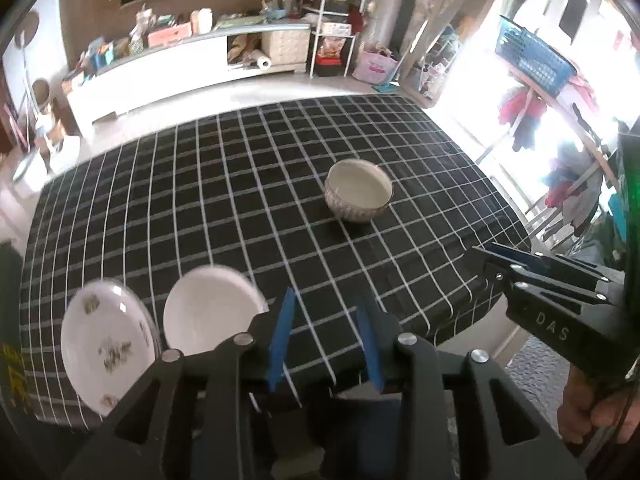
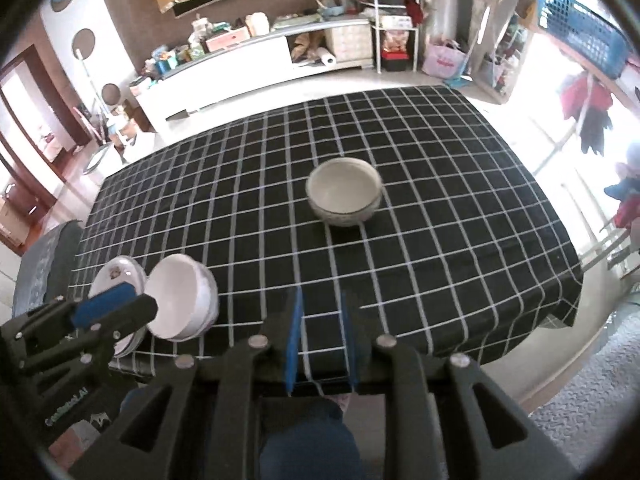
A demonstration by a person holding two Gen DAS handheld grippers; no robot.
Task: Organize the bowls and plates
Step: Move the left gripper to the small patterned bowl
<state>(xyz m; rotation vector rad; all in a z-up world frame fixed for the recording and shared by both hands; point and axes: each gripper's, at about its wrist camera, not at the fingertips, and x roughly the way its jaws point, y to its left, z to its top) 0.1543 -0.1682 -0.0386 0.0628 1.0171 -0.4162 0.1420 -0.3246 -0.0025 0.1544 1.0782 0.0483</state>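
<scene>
Living room, cluttered low white cabinet along the far wall; in front, a surface under a black cloth with a white grid. On it, largest first: one floral plate at the near left corner, seemingly topping one or more further plates (rims show beneath it in the right wrist view); one plain white bowl just beside the plate on its right, possibly two nested, hard to tell; one patterned bowl stack near the middle of the surface, well apart from the other pieces, two bowls nested by the look of the doubled rim. Left gripper: fingers parted, nothing between them, held low over the near edge next to the white bowl. Right gripper: fingers parted by a narrow gap, likewise empty, pointing toward the centre stack. Progress, as judged: some grouping already stands; the white bowl probably remains to be joined to the centre stack.
</scene>
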